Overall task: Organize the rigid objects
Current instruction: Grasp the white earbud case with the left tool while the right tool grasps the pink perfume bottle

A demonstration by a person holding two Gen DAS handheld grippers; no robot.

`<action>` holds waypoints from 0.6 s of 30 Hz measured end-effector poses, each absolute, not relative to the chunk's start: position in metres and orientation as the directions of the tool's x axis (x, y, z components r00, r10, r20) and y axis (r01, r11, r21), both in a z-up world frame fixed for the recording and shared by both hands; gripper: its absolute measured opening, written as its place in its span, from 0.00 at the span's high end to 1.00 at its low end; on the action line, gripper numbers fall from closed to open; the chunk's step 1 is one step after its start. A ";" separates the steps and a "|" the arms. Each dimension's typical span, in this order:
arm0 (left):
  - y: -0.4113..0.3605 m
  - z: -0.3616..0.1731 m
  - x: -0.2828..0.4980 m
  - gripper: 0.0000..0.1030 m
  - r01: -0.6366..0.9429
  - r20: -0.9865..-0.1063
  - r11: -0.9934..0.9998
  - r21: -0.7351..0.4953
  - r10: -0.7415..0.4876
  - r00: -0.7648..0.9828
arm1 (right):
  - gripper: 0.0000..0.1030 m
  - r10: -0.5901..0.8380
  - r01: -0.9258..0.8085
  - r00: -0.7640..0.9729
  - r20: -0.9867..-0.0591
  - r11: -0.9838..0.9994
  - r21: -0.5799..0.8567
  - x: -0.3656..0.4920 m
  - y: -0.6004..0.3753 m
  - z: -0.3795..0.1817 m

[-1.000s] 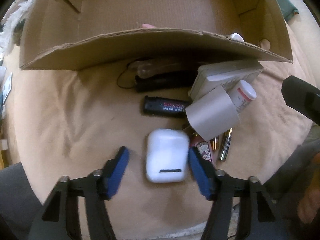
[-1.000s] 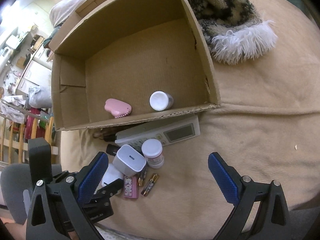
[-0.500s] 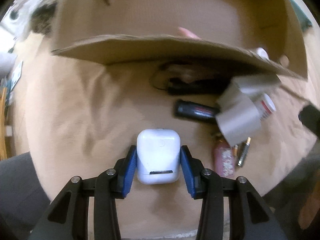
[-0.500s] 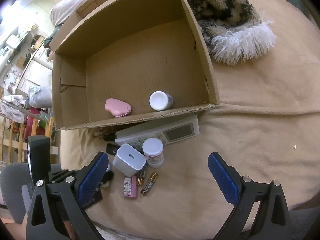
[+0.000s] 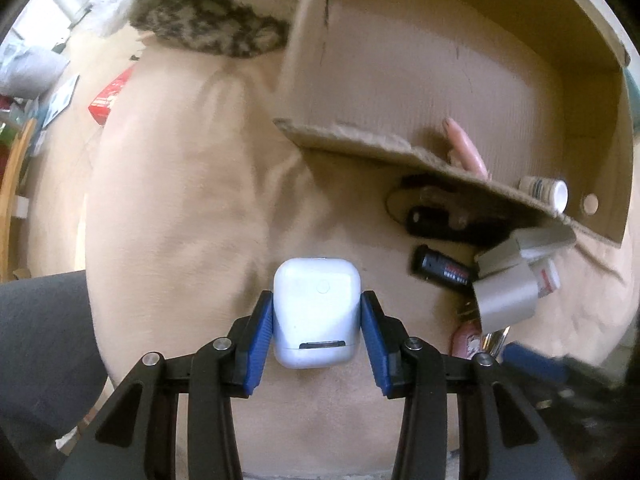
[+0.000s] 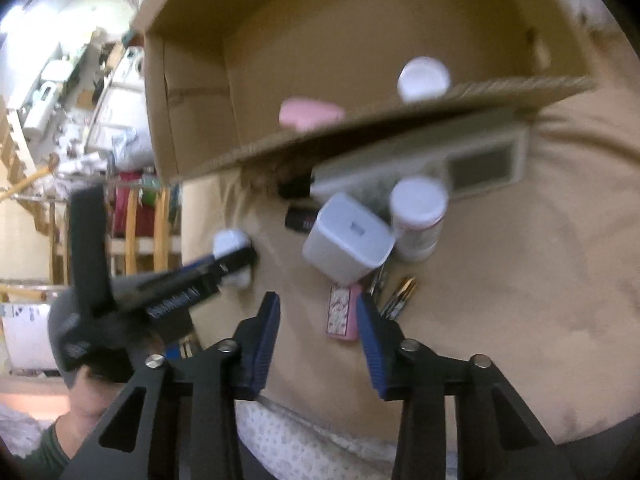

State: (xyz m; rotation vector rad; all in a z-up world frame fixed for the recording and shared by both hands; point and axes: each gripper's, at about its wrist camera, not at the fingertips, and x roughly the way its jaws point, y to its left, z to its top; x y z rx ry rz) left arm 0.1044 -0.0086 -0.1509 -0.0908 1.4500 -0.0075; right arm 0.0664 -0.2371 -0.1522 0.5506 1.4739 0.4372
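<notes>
A cardboard box (image 6: 360, 32) on the beige bed (image 6: 540, 280) is seen to hold 1 pink item (image 6: 310, 114) and 1 white-capped bottle (image 6: 423, 78). A white earbud case (image 5: 316, 312) is clamped by the left gripper (image 5: 316, 338). The right gripper (image 6: 318, 344), just narrowed, is empty, above a pink lighter (image 6: 342, 312)

The cardboard box's (image 5: 400, 152) front flap hides most of the pink object (image 6: 310, 112) and part of the white remote (image 6: 420, 164). The right wrist view is blurred, so the batteries (image 6: 400, 292) stay indistinct.
</notes>
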 end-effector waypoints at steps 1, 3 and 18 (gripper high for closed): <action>-0.007 -0.149 0.104 0.62 -0.055 -0.990 0.996 -0.070 -0.063 0.124 | 0.61 0.585 0.053 0.046 -0.810 0.808 0.586 0.067 -0.232 -0.156; 0.002 -0.143 0.100 0.62 -0.058 -0.990 0.996 -0.069 -0.061 0.128 | 0.61 0.561 0.048 0.020 -0.828 0.826 0.561 0.069 -0.223 -0.164; -0.005 -0.147 0.098 0.62 -0.044 -0.994 0.999 -0.022 -0.017 0.112 | 0.73 0.341 -0.073 0.049 -0.939 0.938 0.338 0.064 -0.177 -0.171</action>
